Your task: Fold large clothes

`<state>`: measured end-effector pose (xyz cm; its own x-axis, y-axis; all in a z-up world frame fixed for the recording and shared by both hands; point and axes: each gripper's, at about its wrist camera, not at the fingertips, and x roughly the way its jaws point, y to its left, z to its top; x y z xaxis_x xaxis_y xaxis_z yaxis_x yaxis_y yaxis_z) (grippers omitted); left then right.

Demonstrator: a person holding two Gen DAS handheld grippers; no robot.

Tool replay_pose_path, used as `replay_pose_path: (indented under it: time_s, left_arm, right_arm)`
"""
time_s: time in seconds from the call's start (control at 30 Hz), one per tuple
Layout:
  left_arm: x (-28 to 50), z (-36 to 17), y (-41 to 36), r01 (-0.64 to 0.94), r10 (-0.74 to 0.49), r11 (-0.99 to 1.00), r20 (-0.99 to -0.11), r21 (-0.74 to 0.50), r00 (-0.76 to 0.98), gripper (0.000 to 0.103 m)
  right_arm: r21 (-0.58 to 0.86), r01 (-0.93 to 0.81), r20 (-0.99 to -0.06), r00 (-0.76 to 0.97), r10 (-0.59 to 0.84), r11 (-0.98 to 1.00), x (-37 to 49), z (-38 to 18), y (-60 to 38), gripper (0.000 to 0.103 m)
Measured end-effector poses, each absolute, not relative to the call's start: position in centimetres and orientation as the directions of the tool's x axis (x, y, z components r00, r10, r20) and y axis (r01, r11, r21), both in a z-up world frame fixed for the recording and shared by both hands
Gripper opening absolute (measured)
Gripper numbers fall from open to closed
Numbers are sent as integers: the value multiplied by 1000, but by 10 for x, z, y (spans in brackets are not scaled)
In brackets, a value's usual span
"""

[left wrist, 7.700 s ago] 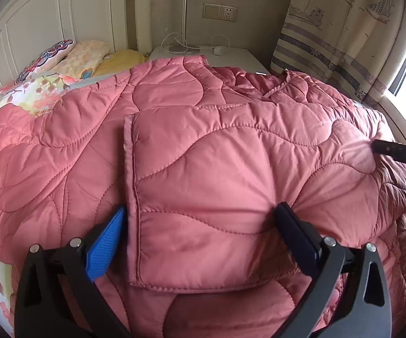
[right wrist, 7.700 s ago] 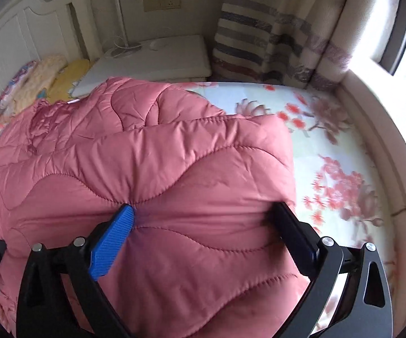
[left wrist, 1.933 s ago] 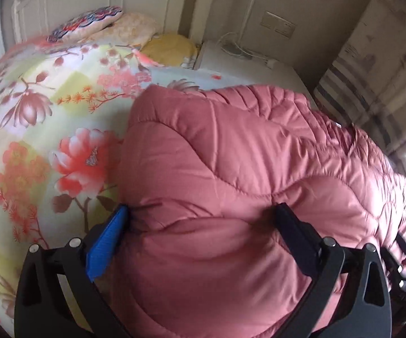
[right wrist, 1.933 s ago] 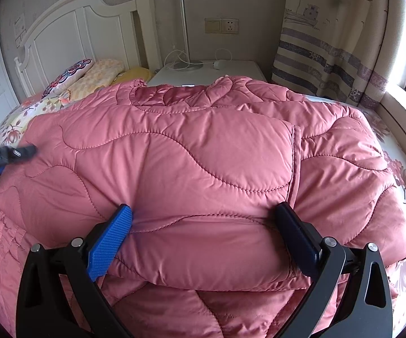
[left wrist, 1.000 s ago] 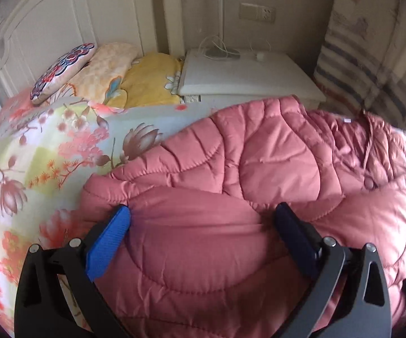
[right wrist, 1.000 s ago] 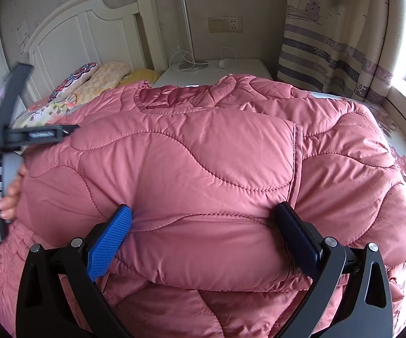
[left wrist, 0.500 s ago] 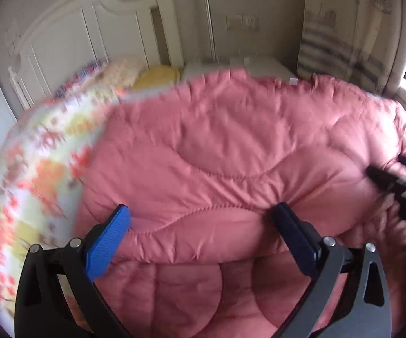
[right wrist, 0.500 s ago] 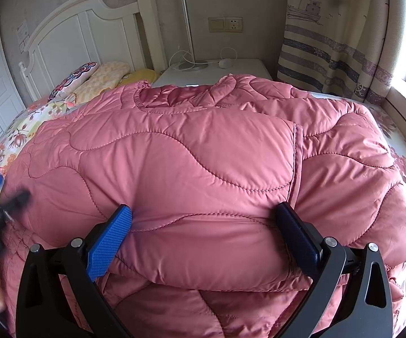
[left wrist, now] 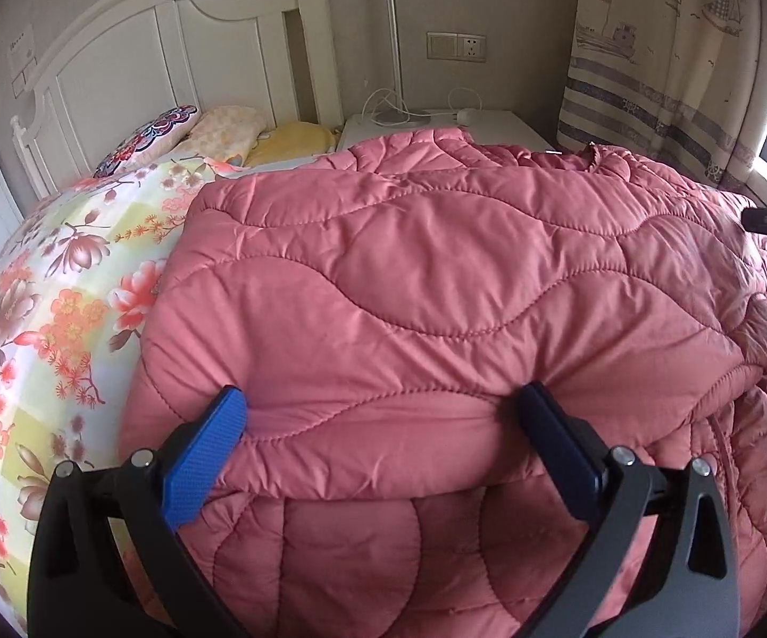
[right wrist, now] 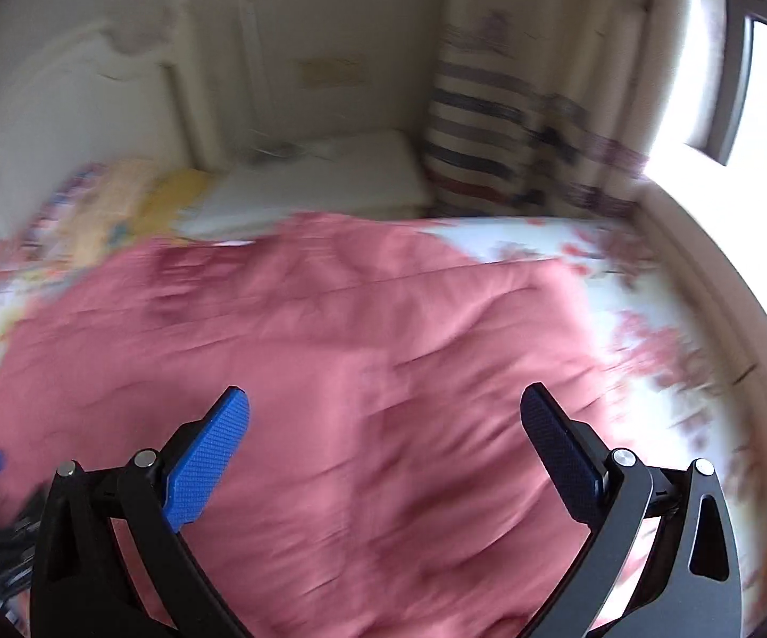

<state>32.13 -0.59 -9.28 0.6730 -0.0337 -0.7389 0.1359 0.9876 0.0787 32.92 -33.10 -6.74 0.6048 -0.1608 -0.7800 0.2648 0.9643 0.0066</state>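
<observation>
Left gripper [left wrist: 383, 425] and right gripper [right wrist: 383, 414] both hold fingers spread wide

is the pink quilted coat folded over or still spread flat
Folded over. In the left wrist view the pink quilted coat shows a doubled top layer whose rounded fold edge overlaps a lower layer between the left gripper fingers.

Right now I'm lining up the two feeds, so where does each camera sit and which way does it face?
Left wrist: on the left gripper, facing the headboard across the pink coat; its two fingers show, wide apart around a folded edge.
Right wrist: on the right gripper, blurred, above the coat, facing the curtain; fingers wide apart, touching nothing.
Both share coat, bedsheet, nightstand, curtain.
</observation>
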Motion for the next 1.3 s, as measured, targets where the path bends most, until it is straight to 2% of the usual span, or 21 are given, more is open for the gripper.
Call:
replay_pose_path:
  time_s: [0.1, 0.13, 0.33, 0.4, 0.5, 0.6, 0.67, 0.83, 0.93, 1.07, 1.23, 1.3]
  left_arm:
    - [321, -93, -6, 136, -34, 988, -739, 78, 673, 101]
    - [321, -93, -6, 136, -35, 988, -739, 77, 673, 101]
    - [321, -92, -5, 136, -35, 988, -739, 76, 673, 101]
    - [321, -92, -6, 136, -35, 988, -739, 77, 672, 101]
    - [321, -92, -5, 136, -35, 988, -739, 77, 673, 101]
    - [321, -92, -6, 136, -35, 988, -739, 76, 673, 101]
    - [321, -92, -6, 136, -37, 988, -739, 74, 673, 101]
    - [322, -92, -6, 137, -35, 988, -741, 78, 671, 101]
    - [318, -84, -3, 149, -39, 986, -758, 77, 651, 101]
    - [265, -44, 11, 177, -115, 984, -727, 9, 677, 101]
    - [181, -45, 15, 205, -62, 973, -731, 108, 679, 101]
    - [156, -61, 16, 205, -47, 972, -750, 119, 660, 101]
  right_arm:
    - [15, 298, -835, 529, -152, 954, 344, -102, -354, 99]
    - [25, 295, -824, 547, -147, 955, 343, -107, -354, 99]
    - [-5, 345, -782, 584, -219, 939, 318, -81, -341, 98]
    - [7, 284, -726, 661, -190, 959, 296, -60, -318, 98]
    - [-62, 138, -690, 710, -142, 988, 270, -49, -271, 98]
    - [-152, 5, -733, 670, -117, 988, 263, -69, -235, 98]
    - [-185, -22, -761, 635, -129, 982, 263, -94, -224, 98]
    - [-7, -3, -792, 611, -4, 1000, 275, -108, -251, 99]
    - [-31, 0, -810, 585, -26, 1000, 272, -102, -252, 98]
    - [3, -25, -794, 608, 18, 1000, 228, -67, -241, 98]
    - [20, -93, -800, 596, 72, 995, 148, -60, -230, 98]
    - [-28, -120, -813, 581, 48, 992, 117, -75, -221, 98]
